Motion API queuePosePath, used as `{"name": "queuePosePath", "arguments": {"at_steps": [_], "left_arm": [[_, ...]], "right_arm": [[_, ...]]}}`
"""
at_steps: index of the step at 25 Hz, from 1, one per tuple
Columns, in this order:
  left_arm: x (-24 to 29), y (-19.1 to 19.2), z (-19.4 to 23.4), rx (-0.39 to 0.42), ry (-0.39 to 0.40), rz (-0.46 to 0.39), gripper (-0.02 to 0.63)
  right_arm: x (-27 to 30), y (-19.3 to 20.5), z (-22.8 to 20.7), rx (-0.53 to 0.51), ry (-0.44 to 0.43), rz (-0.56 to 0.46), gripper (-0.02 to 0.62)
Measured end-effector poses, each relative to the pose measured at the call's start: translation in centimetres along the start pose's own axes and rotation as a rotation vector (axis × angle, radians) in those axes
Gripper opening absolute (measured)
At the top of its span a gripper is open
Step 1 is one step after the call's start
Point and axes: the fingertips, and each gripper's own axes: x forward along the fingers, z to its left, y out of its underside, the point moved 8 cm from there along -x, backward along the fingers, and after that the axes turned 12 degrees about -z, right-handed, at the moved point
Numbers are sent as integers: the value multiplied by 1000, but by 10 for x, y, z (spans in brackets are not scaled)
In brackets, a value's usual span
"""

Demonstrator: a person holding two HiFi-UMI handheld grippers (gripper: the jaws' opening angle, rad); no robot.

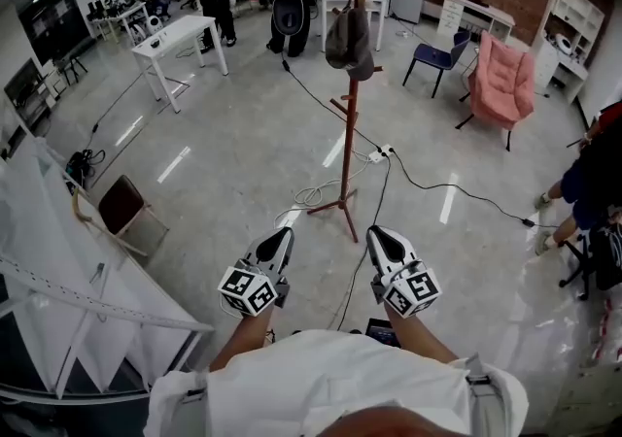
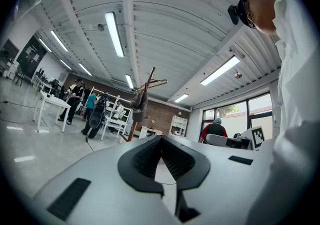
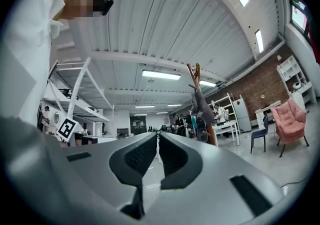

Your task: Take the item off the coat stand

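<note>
A tall brown coat stand [image 1: 350,105] rises from the shiny floor ahead of me. A dark grey cap [image 1: 349,40] hangs from one of its upper pegs. The cap [image 2: 138,106] and the stand [image 2: 141,104] show small and far off in the left gripper view. In the right gripper view the cap [image 3: 202,107] hangs on the stand [image 3: 199,100] too. My left gripper [image 1: 282,237] and right gripper [image 1: 378,234] are held low and close to my body, short of the stand's feet. Both are shut with nothing between the jaws.
A black cable [image 1: 428,183] and a white cord [image 1: 313,196] run over the floor by the stand's feet. A pink armchair [image 1: 504,82] and blue chair [image 1: 436,58] stand at the back right, a white table [image 1: 180,40] at the back left. People stand far behind and at the right edge.
</note>
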Motion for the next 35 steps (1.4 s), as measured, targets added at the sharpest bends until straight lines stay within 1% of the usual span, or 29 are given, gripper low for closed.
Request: {"name": "queuePosePath", "arguments": {"at_steps": [5, 9, 12, 14, 17, 22, 26, 29, 33, 35], "left_arm": [[11, 6, -23, 5, 9, 11, 15], [22, 17, -42, 7, 20, 33, 14], [30, 23, -64, 30, 58, 47, 15], [34, 27, -75, 29, 67, 43, 15], [33, 35, -86, 25, 41, 48, 14], [27, 44, -95, 27, -6, 95, 15], [17, 47, -87, 31, -52, 136, 14], [20, 53, -72, 21, -81, 136, 15], [38, 54, -40, 26, -84, 116, 15], [50, 56, -19, 24, -84, 112, 15]], "right_arm": [[-18, -14, -16, 19, 8, -8, 31], [-36, -15, -31, 44, 13, 8, 31], [-52, -16, -41, 56, 13, 9, 31], [-62, -17, -49, 63, 11, 10, 31], [-74, -15, -59, 81, -1, 22, 31], [-84, -3, -77, 136, -7, 55, 31], [-84, 12, -81, 185, -1, 60, 31], [-73, 27, -88, 201, -6, 76, 31], [-42, 38, -98, 186, -26, 79, 31], [-25, 40, -104, 167, -21, 70, 31]]}}
